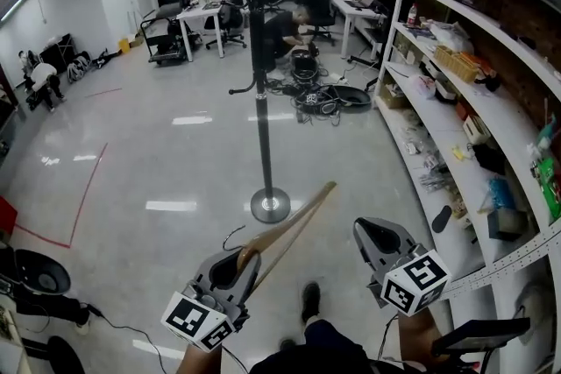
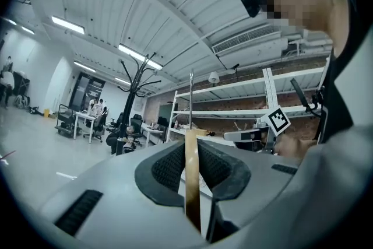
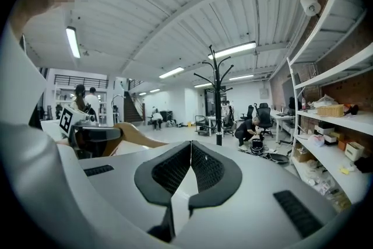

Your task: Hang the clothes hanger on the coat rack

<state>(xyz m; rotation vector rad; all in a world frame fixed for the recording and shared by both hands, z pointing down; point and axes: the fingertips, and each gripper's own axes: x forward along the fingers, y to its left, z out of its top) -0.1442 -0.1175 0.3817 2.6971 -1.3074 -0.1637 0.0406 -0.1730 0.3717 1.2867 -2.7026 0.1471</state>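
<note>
A tall black coat rack [image 1: 258, 57] stands on a round base on the floor ahead of me. My left gripper [image 1: 235, 265] is shut on a wooden clothes hanger [image 1: 294, 228], which slants up and right toward the rack's base. In the left gripper view the hanger's wood [image 2: 192, 183] is clamped edge-on between the jaws, its metal hook [image 2: 191, 96] rising above, and the coat rack [image 2: 129, 105] is far off to the left. My right gripper [image 1: 379, 237] is shut and holds nothing. The right gripper view shows the coat rack [image 3: 218, 99] ahead and the hanger [image 3: 140, 136] at left.
Long white shelving [image 1: 478, 92] cluttered with boxes and tools runs along the right side. A person crouches by cables and gear [image 1: 320, 96] on the floor behind the rack. Desks and office chairs [image 1: 206, 13] stand farther back. Red tape lines [image 1: 83, 188] mark the floor at left.
</note>
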